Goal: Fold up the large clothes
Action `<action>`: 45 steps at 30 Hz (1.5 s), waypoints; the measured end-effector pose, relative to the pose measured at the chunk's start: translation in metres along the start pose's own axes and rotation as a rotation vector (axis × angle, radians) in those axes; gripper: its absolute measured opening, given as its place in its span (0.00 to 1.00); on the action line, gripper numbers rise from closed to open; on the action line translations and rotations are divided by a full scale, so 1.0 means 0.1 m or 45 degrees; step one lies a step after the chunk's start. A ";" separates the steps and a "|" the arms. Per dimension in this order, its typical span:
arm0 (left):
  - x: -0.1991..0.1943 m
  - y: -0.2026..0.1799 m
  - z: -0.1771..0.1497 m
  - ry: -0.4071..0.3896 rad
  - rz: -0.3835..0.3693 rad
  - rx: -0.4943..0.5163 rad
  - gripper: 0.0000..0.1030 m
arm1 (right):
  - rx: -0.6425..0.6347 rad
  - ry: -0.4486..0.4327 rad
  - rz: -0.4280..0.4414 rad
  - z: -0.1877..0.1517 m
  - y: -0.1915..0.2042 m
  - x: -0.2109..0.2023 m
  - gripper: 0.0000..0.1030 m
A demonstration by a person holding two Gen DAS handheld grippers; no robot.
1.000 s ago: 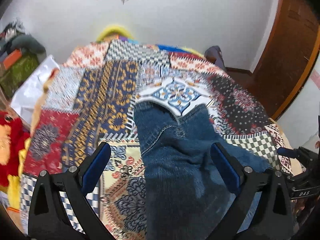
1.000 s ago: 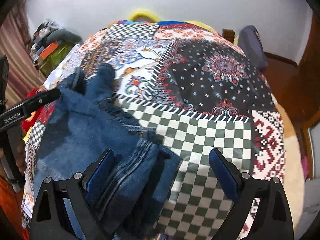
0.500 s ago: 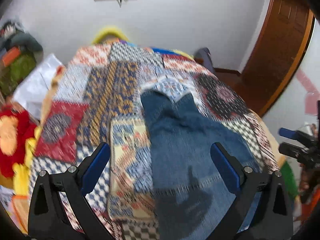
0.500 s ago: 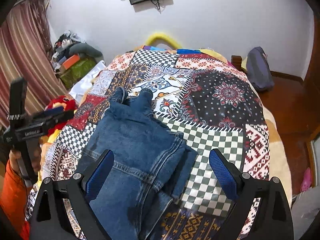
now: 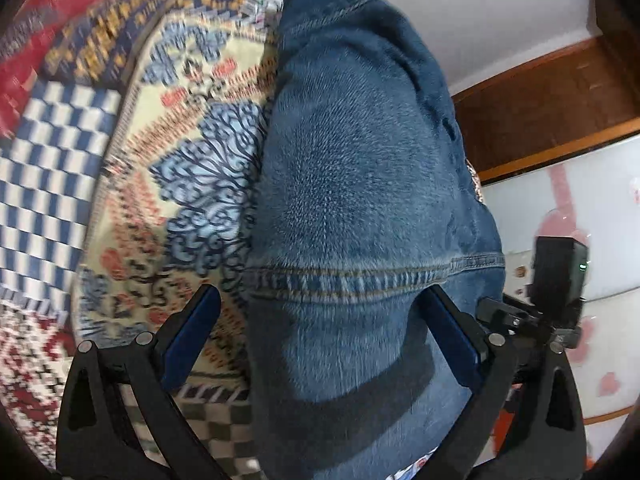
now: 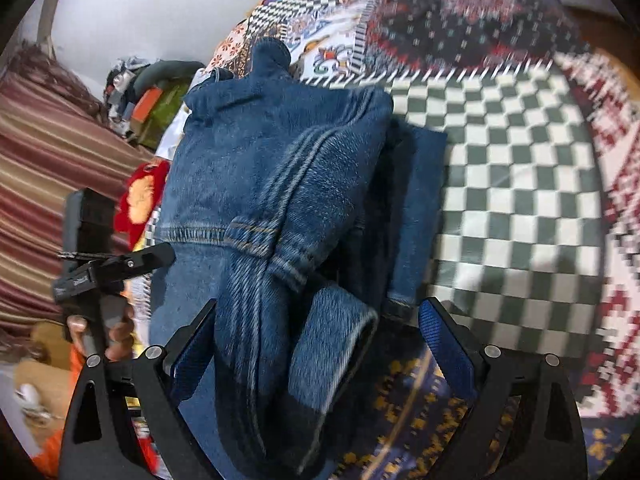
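In the left wrist view, the pair of dark blue denim jeans (image 5: 360,184) lies on the multicoloured patchwork bedspread (image 5: 120,160), filling the middle and right of the picture, with a stitched seam running across the fabric just ahead of the fingertips. The left gripper (image 5: 326,316) hangs low over the jeans with its black, blue-padded fingers (image 5: 192,332) spread wide; the left pad is over the cream floral patch beside the jeans and the right pad is over the denim near its right edge, nothing pinched between them. To the right of the jeans the other black handheld tool shows against a brown wooden door (image 5: 552,108). In the right wrist view, the jeans (image 6: 272,184) lie folded lengthwise on the bedspread (image 6: 516,184), left of its green-and-white checked patch, a rolled denim end reaching between the fingers. The right gripper (image 6: 318,340) is spread open around that end, not clamped on it. Left of the jeans, a hand (image 6: 100,328) holds the left tool (image 6: 104,264) before a striped curtain (image 6: 44,168).
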State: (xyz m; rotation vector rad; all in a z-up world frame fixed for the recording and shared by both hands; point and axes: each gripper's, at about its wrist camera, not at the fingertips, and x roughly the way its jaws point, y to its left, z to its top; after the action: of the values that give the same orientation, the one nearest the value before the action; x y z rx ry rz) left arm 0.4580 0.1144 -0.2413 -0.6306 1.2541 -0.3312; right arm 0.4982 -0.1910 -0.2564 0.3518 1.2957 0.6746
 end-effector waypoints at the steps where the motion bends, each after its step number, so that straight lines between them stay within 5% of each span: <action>1: 0.05 0.00 0.01 0.012 -0.012 -0.009 0.98 | 0.020 0.012 0.030 0.03 -0.04 0.05 0.93; 9: 0.29 -0.15 0.21 0.037 -0.075 -0.014 0.99 | 0.090 0.051 0.145 0.38 -0.17 0.36 0.90; 13: 0.31 -0.27 0.29 0.000 -0.073 0.013 0.95 | 0.088 0.054 0.141 0.43 -0.08 0.39 0.73; 18: 0.17 -0.39 0.20 -0.064 -0.092 0.111 0.71 | 0.033 0.037 0.134 0.37 0.03 0.25 0.50; 22: -0.07 -0.55 0.10 -0.111 -0.079 0.172 0.64 | -0.019 0.000 0.120 0.36 0.28 0.09 0.38; 32: -1.17 -0.96 -0.21 -0.364 -0.002 0.311 0.64 | -0.179 -0.130 0.167 0.25 1.16 -0.39 0.35; 45: -2.22 -0.27 -0.63 -0.540 0.037 0.263 0.64 | -0.371 -0.168 0.195 0.07 2.35 -0.41 0.35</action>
State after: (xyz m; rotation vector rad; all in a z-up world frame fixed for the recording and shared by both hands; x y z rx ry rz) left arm 0.3355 0.2011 -0.0644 -0.4739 0.8100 -0.2805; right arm 0.4386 -0.0371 -0.0836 0.2537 1.0343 0.9414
